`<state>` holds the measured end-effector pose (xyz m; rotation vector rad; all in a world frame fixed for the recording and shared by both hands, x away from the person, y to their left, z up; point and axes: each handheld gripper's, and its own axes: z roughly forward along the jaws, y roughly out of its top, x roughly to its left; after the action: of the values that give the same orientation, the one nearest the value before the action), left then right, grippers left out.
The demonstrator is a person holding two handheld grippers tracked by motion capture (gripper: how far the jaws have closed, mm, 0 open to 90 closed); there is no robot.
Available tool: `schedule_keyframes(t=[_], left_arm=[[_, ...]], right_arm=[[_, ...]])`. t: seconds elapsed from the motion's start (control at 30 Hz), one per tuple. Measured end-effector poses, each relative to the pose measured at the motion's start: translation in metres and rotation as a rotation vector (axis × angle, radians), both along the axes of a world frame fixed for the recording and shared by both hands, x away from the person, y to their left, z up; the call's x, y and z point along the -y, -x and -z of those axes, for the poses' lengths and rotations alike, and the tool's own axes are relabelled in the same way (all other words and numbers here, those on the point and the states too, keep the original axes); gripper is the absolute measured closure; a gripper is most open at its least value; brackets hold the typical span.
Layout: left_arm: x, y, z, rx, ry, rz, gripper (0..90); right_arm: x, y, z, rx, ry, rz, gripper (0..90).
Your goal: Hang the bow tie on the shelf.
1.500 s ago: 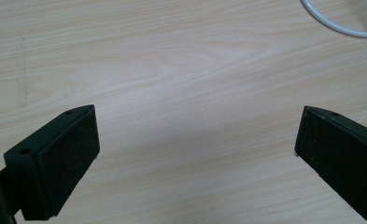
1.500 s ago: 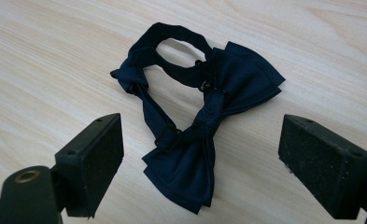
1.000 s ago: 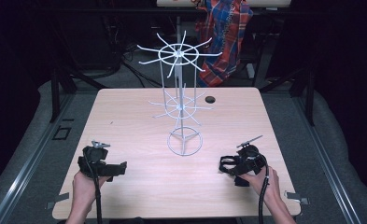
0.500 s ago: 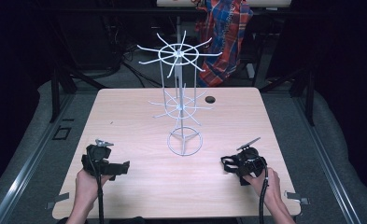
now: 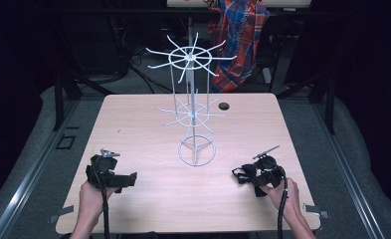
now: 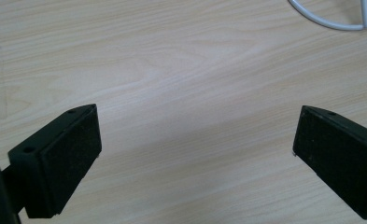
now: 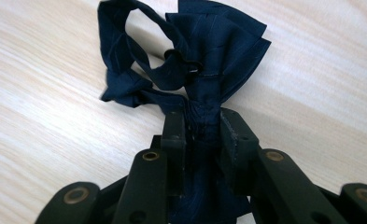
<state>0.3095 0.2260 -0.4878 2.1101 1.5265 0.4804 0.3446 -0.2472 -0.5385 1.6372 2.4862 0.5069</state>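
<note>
In the right gripper view the lower half of the dark blue bow tie (image 7: 204, 70) is hidden between and behind the fingers (image 7: 174, 135), and the linkage arms are cut off at the bottom edge. Whether the strap loop at the upper left of the bow tie is fastened cannot be made out. In the high view the bow tie (image 5: 244, 174) is only a small dark shape, hard to separate from the black right gripper (image 5: 255, 177).

The right gripper's fingers have just been closing, and they now pinch the bow tie at its narrow knotted middle. One fan of pleated cloth spreads out beyond the fingertips, and the strap curls to the upper left of them. The cloth beyond the grip lies on the pale wooden desk (image 5: 148, 124), near its front right corner, well apart from the white wire rack (image 5: 195, 119) that stands at the middle of the desk.

The left gripper (image 5: 114, 178) sits near the front left of the desk. Its fingers (image 6: 64, 154) stand spread wide with only bare desk between them. A curved piece of the rack's base ring (image 6: 326, 18) is cut off at the top right of the left gripper view.
</note>
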Motion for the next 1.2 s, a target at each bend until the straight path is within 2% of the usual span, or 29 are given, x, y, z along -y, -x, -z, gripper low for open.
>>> schedule_keyframes(t=[0.07, 0.13, 0.17, 0.23, 0.33, 0.4, 0.63, 0.87, 0.9, 1.03, 1.2], left_arm=[[-0.001, 0.002, 0.000, 0.010, 0.006, -0.001, 2.1], [-0.001, 0.002, 0.000, 0.012, 0.006, -0.001, 2.1], [-0.002, 0.003, 0.000, 0.013, 0.007, -0.002, 2.1], [-0.003, 0.004, 0.000, 0.013, 0.002, -0.002, 2.1], [-0.004, 0.005, 0.000, 0.014, 0.001, -0.006, 2.2], [-0.007, 0.007, 0.000, 0.014, 0.001, -0.013, 2.2], [-0.009, 0.009, 0.000, 0.015, 0.000, -0.013, 2.7], [-0.007, 0.009, -0.001, 0.013, -0.011, -0.016, 2.8], [-0.006, 0.008, 0.000, 0.015, -0.012, -0.019, 2.9], [-0.004, 0.008, 0.000, 0.016, -0.015, -0.014, 2.9], [-0.005, 0.007, 0.000, 0.017, -0.007, -0.012, 3.5]], right_arm=[[0.001, -0.001, -0.004, 0.040, -0.045, 0.026, 73.1], [0.004, -0.002, -0.007, 0.034, -0.039, 0.005, 73.1], [0.005, -0.003, -0.011, 0.046, -0.082, 0.010, 73.1], [0.005, -0.003, -0.013, 0.058, -0.099, 0.021, 73.1], [0.005, -0.005, -0.017, 0.067, -0.119, 0.005, 73.1], [0.004, -0.006, -0.021, 0.081, -0.154, 0.004, 73.2], [0.004, -0.007, -0.026, 0.104, -0.185, -0.004, 73.1], [0.005, -0.005, -0.030, 0.123, -0.197, -0.022, 73.1], [0.006, -0.004, -0.031, 0.116, -0.205, -0.025, 73.1], [0.011, -0.005, -0.038, 0.136, -0.260, -0.025, 73.2], [0.014, -0.012, -0.041, 0.140, -0.281, -0.014, 73.2]])
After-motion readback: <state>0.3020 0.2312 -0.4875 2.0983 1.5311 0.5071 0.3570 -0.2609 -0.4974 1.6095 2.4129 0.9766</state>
